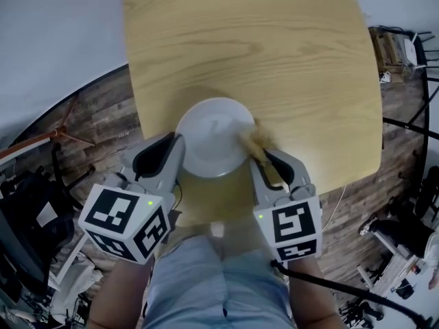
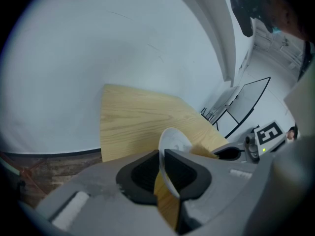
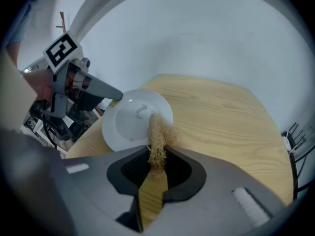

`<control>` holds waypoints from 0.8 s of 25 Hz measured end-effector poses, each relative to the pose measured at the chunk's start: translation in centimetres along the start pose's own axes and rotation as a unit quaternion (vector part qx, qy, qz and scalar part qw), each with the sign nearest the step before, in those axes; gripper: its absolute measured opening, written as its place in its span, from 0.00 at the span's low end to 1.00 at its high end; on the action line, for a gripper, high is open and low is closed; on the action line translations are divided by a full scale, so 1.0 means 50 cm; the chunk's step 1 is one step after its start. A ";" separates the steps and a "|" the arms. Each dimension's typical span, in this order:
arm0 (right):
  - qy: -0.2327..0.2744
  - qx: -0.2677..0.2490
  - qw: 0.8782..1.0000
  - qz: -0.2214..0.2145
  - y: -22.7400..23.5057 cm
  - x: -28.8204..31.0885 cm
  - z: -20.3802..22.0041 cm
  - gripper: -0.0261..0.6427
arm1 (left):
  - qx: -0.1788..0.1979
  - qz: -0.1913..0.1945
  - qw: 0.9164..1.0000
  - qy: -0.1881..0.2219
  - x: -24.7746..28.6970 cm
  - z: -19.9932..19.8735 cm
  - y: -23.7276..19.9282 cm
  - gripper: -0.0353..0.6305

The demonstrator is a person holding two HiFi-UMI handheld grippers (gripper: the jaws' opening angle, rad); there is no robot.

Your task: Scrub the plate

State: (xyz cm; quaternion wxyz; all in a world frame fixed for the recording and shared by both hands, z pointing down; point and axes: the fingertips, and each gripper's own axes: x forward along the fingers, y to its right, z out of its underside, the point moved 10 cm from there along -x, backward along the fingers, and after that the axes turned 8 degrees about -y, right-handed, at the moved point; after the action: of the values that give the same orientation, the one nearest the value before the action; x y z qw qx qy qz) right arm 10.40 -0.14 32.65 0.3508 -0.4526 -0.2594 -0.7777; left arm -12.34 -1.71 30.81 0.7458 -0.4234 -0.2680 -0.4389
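One plate (image 1: pixel 214 137) pinched by left tongs (image 2: pixel 162 156); one fibre scrubber (image 3: pixel 158 134) pinched by right tongs (image 3: pixel 157 156).

White plate (image 1: pixel 215 137) on a pale wood counter (image 1: pixel 274 60)

The plate is rendered in plain glossy white, with a faint grey mark near its centre. The counter is coloured light honey-yellow and lined with darker flowing grain. The fibrous scrubber (image 1: pixel 255 142) is straw-tan. The left hand-held gripper (image 1: pixel 177 142) and the right hand-held gripper (image 1: pixel 264 157) are finished in matt grey with black jaw linings. Their cubes (image 1: pixel 127 221) are covered in black square markers on white, and each is dotted with a small green light (image 1: pixel 149 203). The floor (image 1: pixel 103 122) is patterned in dark brown planks. The person's shorts (image 1: pixel 206 279) are light blue.
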 end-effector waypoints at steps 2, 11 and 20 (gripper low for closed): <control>0.002 0.000 1.000 0.008 0.008 0.003 -0.010 0.14 | 0.003 0.002 1.000 -0.001 0.000 -0.001 0.002 0.14; 0.017 -0.015 0.999 0.029 0.024 0.022 -0.068 0.14 | 0.005 0.011 1.000 -0.002 -0.002 -0.003 0.004 0.14; 0.038 -0.054 0.998 0.008 -0.011 0.039 -0.125 0.14 | -0.001 0.015 1.000 0.000 0.000 -0.007 0.011 0.14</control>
State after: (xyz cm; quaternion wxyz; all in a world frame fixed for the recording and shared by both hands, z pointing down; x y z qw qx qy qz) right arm 6.02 -4.91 31.46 0.3420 -0.4428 -0.1998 -0.8044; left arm -11.84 -1.88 30.45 0.7516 -0.4281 -0.2615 -0.4282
